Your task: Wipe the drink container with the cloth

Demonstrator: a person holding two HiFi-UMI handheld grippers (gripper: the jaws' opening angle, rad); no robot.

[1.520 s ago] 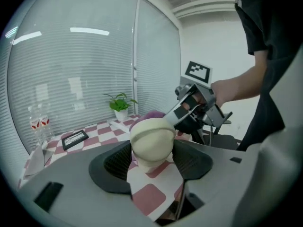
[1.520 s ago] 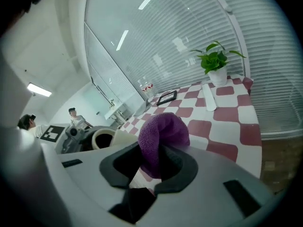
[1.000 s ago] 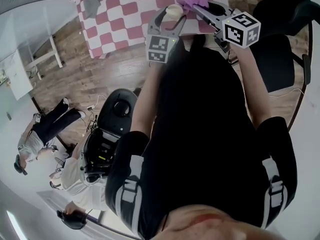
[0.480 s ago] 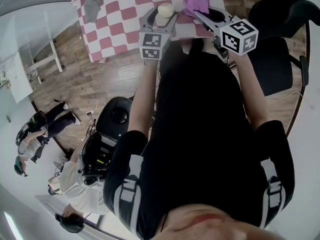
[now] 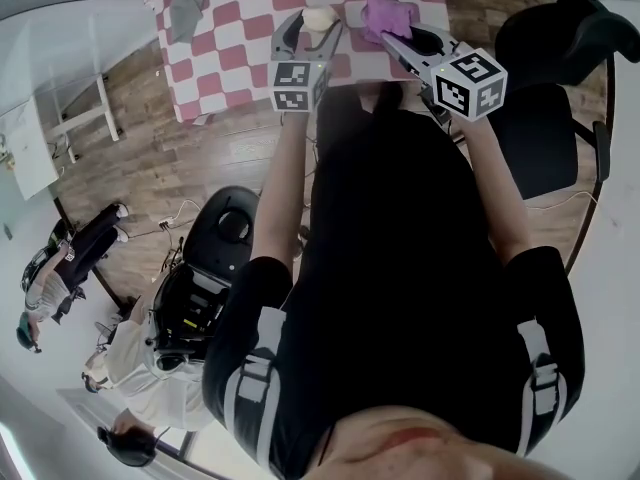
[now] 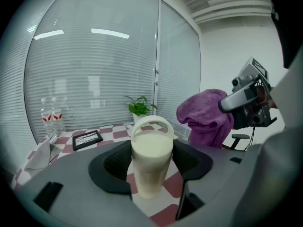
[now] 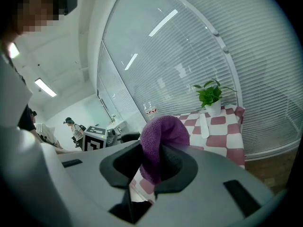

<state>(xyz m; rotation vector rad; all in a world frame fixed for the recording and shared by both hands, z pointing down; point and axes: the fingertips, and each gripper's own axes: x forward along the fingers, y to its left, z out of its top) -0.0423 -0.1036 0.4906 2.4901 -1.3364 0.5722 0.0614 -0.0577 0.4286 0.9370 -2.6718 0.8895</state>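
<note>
Black cloth of the person's top (image 5: pixel 400 268) fills the near part of the head view. Both forearms reach away from it to the two grippers over the edge of the checked table (image 5: pixel 230 58).

The left gripper (image 5: pixel 321 22) has its jaws set wide, with their pads against the sides of the cream drink container (image 6: pixel 151 160). The container stands upright between them, its loop handle on top. Whether its base rests on the table or hangs just above it is unclear.

The right gripper (image 5: pixel 400 31) has its jaws closed narrowly on the purple cloth (image 7: pixel 161 141), which bunches up above them.

A second ago the container sat just beside the cloth. The left gripper has since carried it leftward in the head view, so a clear gap now lies between the two. The right gripper sits in much the same place as before.

Farther off, a grey rag (image 5: pixel 185 3) lies on the table. By the window blinds are a black frame (image 6: pixel 86 139), a potted plant (image 6: pixel 139 109) and two water bottles (image 6: pixel 51 119).
</note>
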